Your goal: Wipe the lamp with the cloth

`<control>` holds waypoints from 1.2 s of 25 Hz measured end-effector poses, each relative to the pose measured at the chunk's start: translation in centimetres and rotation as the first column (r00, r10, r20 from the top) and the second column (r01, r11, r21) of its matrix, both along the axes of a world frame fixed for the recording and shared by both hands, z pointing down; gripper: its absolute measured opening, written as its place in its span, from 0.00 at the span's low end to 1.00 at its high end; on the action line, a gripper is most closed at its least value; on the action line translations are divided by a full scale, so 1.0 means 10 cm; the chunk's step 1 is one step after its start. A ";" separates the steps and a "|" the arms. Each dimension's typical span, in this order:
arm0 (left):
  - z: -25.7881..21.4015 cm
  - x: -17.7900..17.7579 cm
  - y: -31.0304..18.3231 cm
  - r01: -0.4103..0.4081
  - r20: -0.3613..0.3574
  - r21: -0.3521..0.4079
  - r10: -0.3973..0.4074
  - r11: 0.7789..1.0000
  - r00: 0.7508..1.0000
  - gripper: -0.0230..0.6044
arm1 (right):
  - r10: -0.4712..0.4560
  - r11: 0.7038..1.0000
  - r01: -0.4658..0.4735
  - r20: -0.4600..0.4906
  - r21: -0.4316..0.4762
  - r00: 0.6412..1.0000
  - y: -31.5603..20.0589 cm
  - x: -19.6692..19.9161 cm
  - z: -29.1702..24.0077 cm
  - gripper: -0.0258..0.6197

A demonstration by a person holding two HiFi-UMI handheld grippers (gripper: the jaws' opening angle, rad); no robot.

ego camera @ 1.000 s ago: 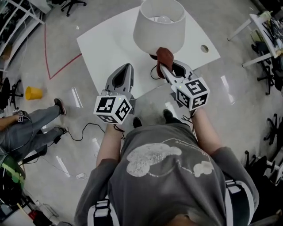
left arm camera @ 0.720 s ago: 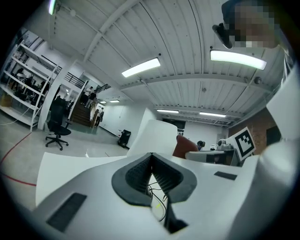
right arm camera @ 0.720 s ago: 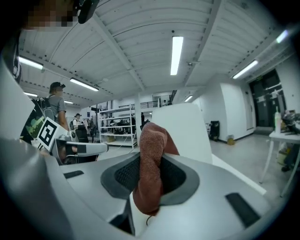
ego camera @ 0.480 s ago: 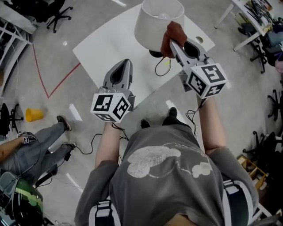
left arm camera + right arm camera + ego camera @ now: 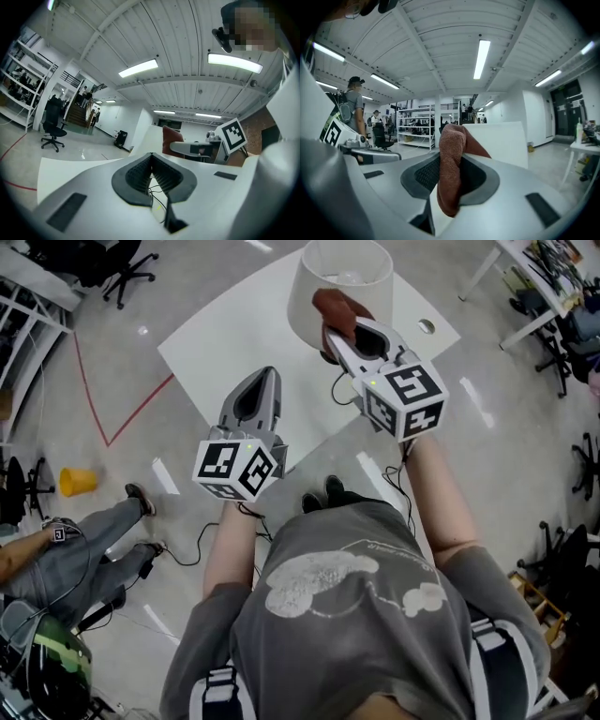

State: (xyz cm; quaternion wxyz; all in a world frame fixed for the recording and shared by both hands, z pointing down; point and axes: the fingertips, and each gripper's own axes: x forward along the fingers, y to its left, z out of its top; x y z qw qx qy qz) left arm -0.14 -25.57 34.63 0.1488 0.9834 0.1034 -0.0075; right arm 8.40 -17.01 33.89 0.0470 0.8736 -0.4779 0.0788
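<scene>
A white lamp (image 5: 330, 287) with a drum shade stands on a small white table (image 5: 225, 338); its bulb shows inside the shade. My right gripper (image 5: 333, 322) is shut on a reddish-brown cloth (image 5: 337, 308), pressed against the near side of the shade. In the right gripper view the cloth (image 5: 452, 164) hangs between the jaws, with the white shade (image 5: 501, 140) just behind. My left gripper (image 5: 263, 382) hovers above the table's near edge, left of the lamp, shut and holding nothing. In the left gripper view its jaws meet, and the shade (image 5: 152, 140) and cloth (image 5: 171, 139) lie ahead.
A black cord (image 5: 342, 390) trails from the lamp base over the table's edge. A person (image 5: 66, 549) sits on the floor at left, near a yellow cone (image 5: 75, 482). Office chairs and desks stand at the right and top edges. Red tape (image 5: 122, 418) marks the floor.
My right gripper with the cloth has slid left and slightly down across the lampshade from its right side. The left gripper has stayed in place.
</scene>
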 end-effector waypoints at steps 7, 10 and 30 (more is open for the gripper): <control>0.04 0.05 -0.09 0.064 0.041 0.017 -0.064 0.998 0.997 0.05 | -0.077 0.994 0.087 0.142 -0.065 0.987 -0.19 -0.22 0.69 0.19; 0.10 0.07 -0.08 0.078 0.051 0.014 -0.078 0.997 0.996 0.05 | -0.087 0.992 0.102 0.180 -0.072 0.980 -0.17 -0.24 0.91 0.19; 0.12 0.34 -0.91 -0.244 0.026 -0.028 0.245 0.969 0.969 0.05 | 0.296 0.955 -0.294 0.061 -0.041 0.953 -0.48 -0.28 0.24 0.19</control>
